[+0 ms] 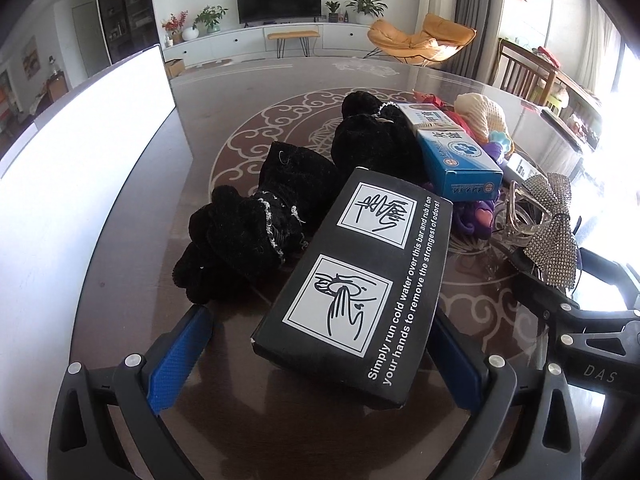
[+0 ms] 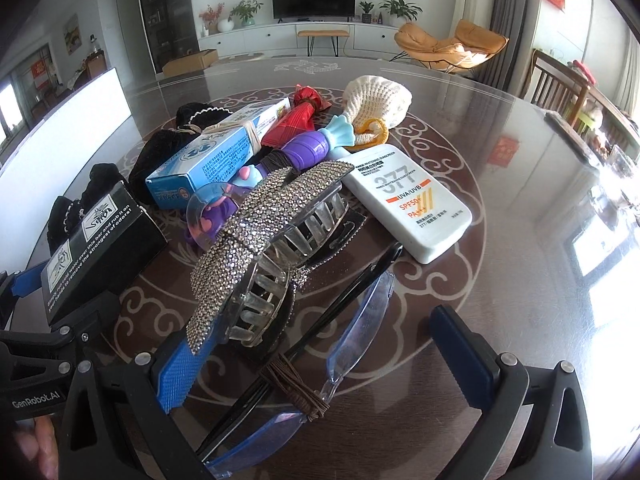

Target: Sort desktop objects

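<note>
A black box point(image 1: 356, 280) with white hand-washing drawings lies between the wide-apart fingers of my left gripper point(image 1: 320, 348); it also shows in the right wrist view point(image 2: 96, 240). Only the right finger is near it. Behind it lie black velvet pouches point(image 1: 256, 236) and a blue carton point(image 1: 456, 156). My right gripper point(image 2: 320, 360) is open around a rhinestone hair claw point(image 2: 260, 240), black sticks point(image 2: 320, 312) bound with brown elastic and clear blue plastic strips point(image 2: 360, 320). A white sunscreen bottle point(image 2: 408, 204) lies beyond.
A purple toy point(image 2: 304, 148), red item point(image 2: 296, 116) and cream knitted item point(image 2: 380, 100) lie in the pile on the glossy patterned table point(image 2: 520, 200). A white board point(image 1: 80, 152) stands along the left edge. Chairs stand at the right.
</note>
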### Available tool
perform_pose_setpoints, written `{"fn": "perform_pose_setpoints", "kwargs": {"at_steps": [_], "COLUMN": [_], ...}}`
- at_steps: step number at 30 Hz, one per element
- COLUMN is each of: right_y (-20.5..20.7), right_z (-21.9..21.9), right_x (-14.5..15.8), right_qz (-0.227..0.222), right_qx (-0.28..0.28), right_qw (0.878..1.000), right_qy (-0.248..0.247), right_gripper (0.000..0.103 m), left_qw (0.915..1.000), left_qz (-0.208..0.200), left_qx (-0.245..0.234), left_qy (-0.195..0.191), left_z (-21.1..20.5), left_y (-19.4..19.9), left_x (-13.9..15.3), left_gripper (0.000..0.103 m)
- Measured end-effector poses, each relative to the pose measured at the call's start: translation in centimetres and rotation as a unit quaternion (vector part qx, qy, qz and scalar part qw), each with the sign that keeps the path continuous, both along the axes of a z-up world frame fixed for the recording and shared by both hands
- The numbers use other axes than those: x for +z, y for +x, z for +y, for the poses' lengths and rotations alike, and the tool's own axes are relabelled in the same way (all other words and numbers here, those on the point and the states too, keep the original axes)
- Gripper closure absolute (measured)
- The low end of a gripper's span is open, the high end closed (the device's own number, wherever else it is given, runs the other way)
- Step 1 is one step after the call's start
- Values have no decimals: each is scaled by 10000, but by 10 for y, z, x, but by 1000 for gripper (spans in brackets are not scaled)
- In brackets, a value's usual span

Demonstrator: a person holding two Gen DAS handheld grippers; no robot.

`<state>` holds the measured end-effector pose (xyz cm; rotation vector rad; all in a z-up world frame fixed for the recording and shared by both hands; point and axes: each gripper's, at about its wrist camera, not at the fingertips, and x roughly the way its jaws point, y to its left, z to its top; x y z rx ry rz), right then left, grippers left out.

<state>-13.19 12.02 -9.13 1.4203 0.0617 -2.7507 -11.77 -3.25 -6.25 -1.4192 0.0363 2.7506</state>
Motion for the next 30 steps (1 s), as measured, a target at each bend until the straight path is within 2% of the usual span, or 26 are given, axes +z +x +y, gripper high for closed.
{"fn": "perform_pose_setpoints", "kwargs": {"at_steps": [30], "right_y": [0], "right_z": [0], "right_x": [0], "right_qz": [9], "right_qx": [0], "right_qw": [10000], "right_qy": [3], "right_gripper": [0], "left_qw": [9999], "left_qz": [18], "left_qx": [-97], "left_qy": [26], "left_z": [-3], "left_y": [-1], "left_x": [-2], "left_gripper": [0]}}
